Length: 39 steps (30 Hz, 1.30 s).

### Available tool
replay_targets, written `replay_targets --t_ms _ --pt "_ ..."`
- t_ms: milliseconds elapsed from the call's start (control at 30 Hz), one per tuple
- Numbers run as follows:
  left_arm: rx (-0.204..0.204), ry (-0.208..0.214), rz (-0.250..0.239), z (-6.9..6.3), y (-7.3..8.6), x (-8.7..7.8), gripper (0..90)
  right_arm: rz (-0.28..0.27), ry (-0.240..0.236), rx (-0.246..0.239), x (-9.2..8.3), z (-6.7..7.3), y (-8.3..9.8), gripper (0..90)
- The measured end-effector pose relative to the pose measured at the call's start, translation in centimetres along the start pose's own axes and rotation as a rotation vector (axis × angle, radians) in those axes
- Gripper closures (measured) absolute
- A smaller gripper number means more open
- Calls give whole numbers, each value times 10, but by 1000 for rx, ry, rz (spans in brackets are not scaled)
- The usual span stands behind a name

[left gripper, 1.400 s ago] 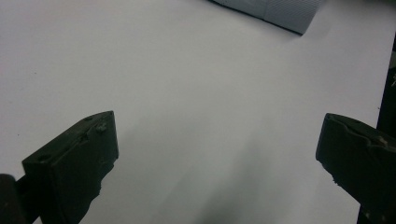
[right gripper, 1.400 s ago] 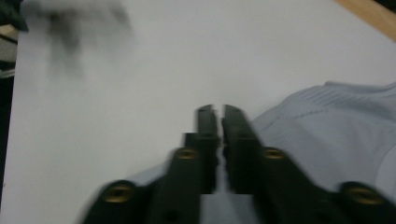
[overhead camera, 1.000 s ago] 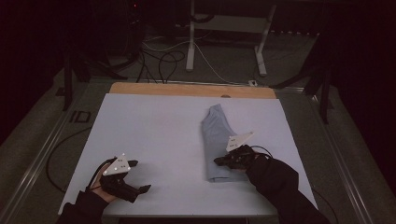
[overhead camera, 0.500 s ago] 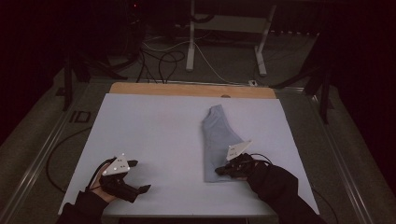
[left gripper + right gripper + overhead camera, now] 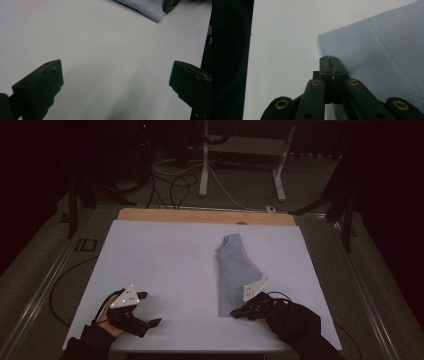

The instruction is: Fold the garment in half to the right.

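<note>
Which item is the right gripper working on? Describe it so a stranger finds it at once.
Start at the white table. On its right half lies a folded light-blue garment, ribbed, with its near corner at the right gripper. It is the sole cloth there.

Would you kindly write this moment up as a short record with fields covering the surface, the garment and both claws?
surface: white table top with a wooden strip along its far edge
garment: folded light-blue cloth, lying flat on the right half of the table
right claw: jaws shut, tips at the cloth's near edge by its corner; whether fabric is pinched cannot be told
left claw: jaws wide apart over bare table near the front-left, well away from the cloth
beyond the table: cables and a metal stand on a dark floor
</note>
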State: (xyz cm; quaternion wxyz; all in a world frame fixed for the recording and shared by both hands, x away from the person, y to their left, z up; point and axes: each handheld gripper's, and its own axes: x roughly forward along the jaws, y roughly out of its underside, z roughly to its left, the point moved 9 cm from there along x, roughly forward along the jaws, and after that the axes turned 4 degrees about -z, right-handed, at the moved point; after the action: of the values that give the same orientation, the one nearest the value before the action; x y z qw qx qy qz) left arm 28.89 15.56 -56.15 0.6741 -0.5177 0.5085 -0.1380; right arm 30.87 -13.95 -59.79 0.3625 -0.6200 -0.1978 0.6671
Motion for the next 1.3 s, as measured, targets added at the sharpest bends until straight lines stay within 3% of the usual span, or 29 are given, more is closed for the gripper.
replay_targets --t_ms 267,467,633,800,933,967,1033,1133,1200,1300 --pt "-1 4 4 0 1 0 5 -4 -1 5 0 0 0 900" --pt "-2 0 -3 1 0 -1 5 -53 -5 -11 -10 2 -15 900" --pt "-2 1 -2 1 0 -2 5 -94 46 -17 -19 -5 -25 898" --pt "-3 0 -6 1 -1 -2 5 -137 84 9 -25 -10 -34 719" --pt "-1 2 -5 1 -1 -2 5 -170 98 33 -28 -15 -41 523" --pt "-1 2 -5 1 -1 -2 5 -170 98 33 -28 -15 -41 523" --pt "-3 2 -7 1 -1 -2 5 -188 109 36 -30 -17 -45 381" --pt "2 3 -5 1 -1 -2 5 -192 118 50 -32 -19 -48 247" --pt "-1 3 -5 1 -1 -2 5 -188 87 64 -32 -20 -49 136" --pt "5 5 -3 1 -1 -3 5 -204 76 80 -32 -22 -53 97"
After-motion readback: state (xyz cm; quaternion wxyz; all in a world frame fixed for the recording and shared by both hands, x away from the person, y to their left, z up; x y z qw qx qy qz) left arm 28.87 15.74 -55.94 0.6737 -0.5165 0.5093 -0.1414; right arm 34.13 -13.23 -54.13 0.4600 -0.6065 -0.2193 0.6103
